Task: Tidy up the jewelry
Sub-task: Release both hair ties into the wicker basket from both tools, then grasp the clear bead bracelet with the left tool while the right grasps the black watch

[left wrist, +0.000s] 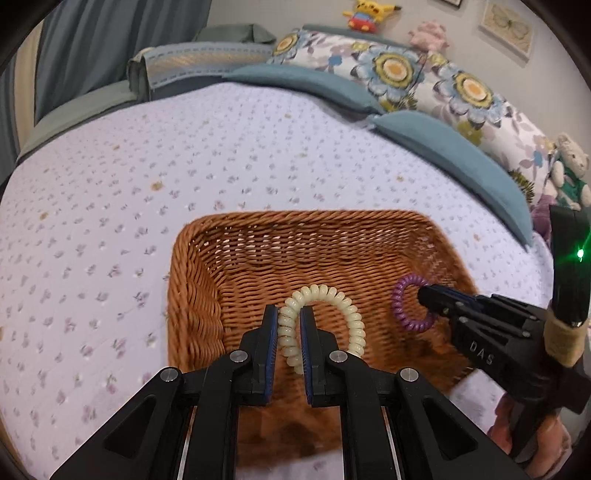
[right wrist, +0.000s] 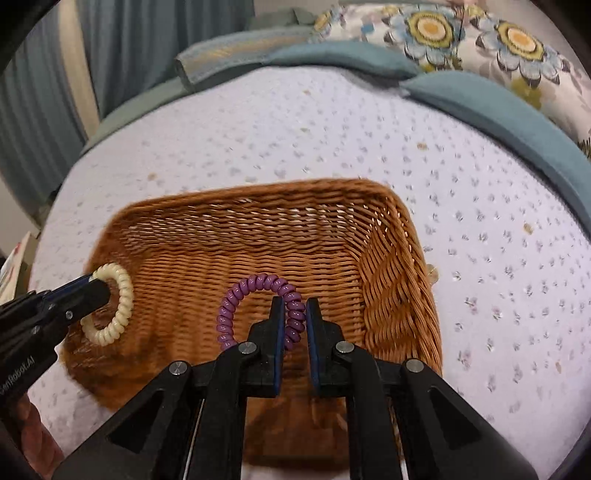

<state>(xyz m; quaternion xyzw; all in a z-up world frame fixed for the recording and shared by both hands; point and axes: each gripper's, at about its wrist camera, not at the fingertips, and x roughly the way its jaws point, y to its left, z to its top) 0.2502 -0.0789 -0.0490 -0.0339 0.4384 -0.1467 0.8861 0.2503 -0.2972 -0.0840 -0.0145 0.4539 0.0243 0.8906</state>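
2 grippers over 1 basket (left wrist: 207,295): left (left wrist: 289,314) clamps 1 cream coil (left wrist: 347,310), right (right wrist: 295,306) 1 purple coil (right wrist: 236,299).

A home bedroom. Ahead of the tool spreads a bed (left wrist: 221,155) with floral pillows (left wrist: 424,74). Beyond them sit plush toys (left wrist: 369,14) and curtains (left wrist: 110,40).

Basket (left wrist: 295,236) interior lies bare beneath both claws.

1. our left gripper (left wrist: 289,317): matte black angular linkages, silver round pivot screws, blue-faced pads.
2. our right gripper (right wrist: 295,310): same build; white "das" lettering, green indicator light, tan-wrapped handle.
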